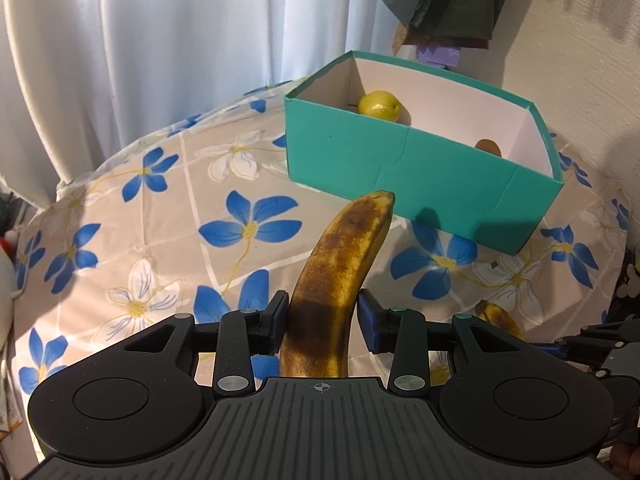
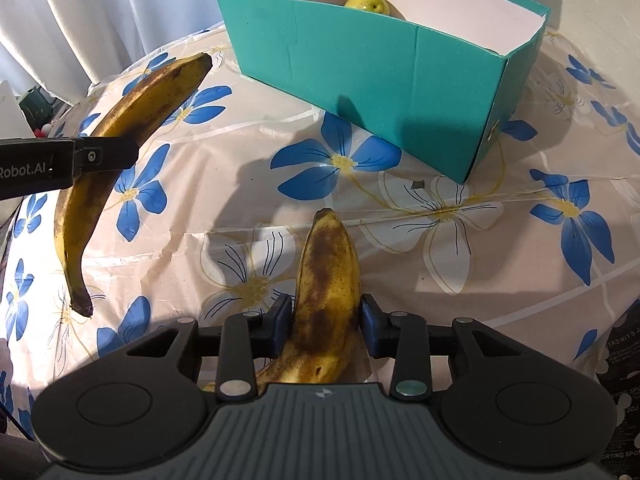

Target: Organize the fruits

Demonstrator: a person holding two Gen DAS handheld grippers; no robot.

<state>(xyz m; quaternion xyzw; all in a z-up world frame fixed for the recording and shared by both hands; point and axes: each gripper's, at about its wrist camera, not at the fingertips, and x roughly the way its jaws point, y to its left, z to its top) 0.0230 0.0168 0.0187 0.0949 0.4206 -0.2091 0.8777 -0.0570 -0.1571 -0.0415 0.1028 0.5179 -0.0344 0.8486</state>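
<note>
My left gripper [image 1: 323,320] is shut on a spotted brown-yellow banana [image 1: 340,272] and holds it above the table, its tip pointing at the teal box [image 1: 400,176]. The same banana [image 2: 116,144] and left gripper [image 2: 100,156] show at the left of the right wrist view. My right gripper [image 2: 325,326] is shut on a second spotted banana [image 2: 326,292], just above the tablecloth; it also shows in the left wrist view [image 1: 498,318]. The teal box [image 2: 360,68] holds a yellow-green pear [image 1: 379,105] [image 2: 367,2] and a brown fruit [image 1: 488,147], mostly hidden.
The round table carries a beige cloth with blue and white flowers [image 2: 340,160]. White curtains [image 1: 160,40] hang behind it and a beige wall [image 1: 580,60] stands at the right. Clutter [image 2: 36,104] sits beyond the table's left edge.
</note>
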